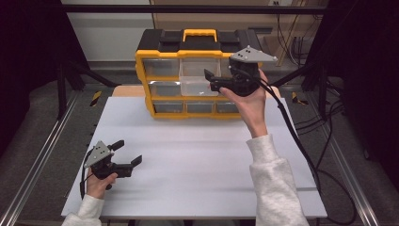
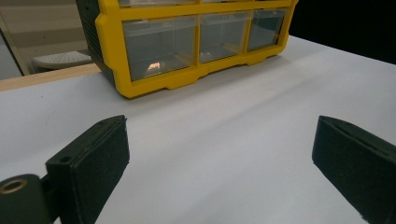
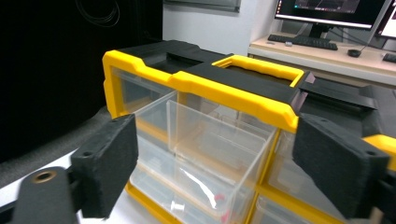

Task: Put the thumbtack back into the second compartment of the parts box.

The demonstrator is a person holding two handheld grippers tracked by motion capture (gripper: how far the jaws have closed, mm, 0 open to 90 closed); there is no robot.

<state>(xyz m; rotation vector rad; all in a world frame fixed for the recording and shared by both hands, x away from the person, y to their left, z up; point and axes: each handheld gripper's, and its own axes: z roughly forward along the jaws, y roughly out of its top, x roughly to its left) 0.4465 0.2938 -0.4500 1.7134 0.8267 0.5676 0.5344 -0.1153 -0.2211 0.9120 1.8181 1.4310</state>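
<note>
On the left, the left gripper (image 1: 126, 154) rests low over the white bench (image 1: 197, 160), its fingers (image 2: 88, 163) spread wide with nothing but bare bench surface between them. The yellow-and-black drawer cabinet (image 1: 162, 52) stands well apart from it at the far edge of the bench. In the cabinet's top row, the middle clear drawer (image 1: 195, 77) is pulled out (its front wall juts past the yellow frame). To the right, the right gripper (image 1: 210, 80) hovers at that drawer's front right corner, fingers (image 3: 105, 163) parted and gripping nothing. In the right gripper view the drawer (image 3: 210, 149) sits ahead of and between the two fingers, apart from both.
</note>
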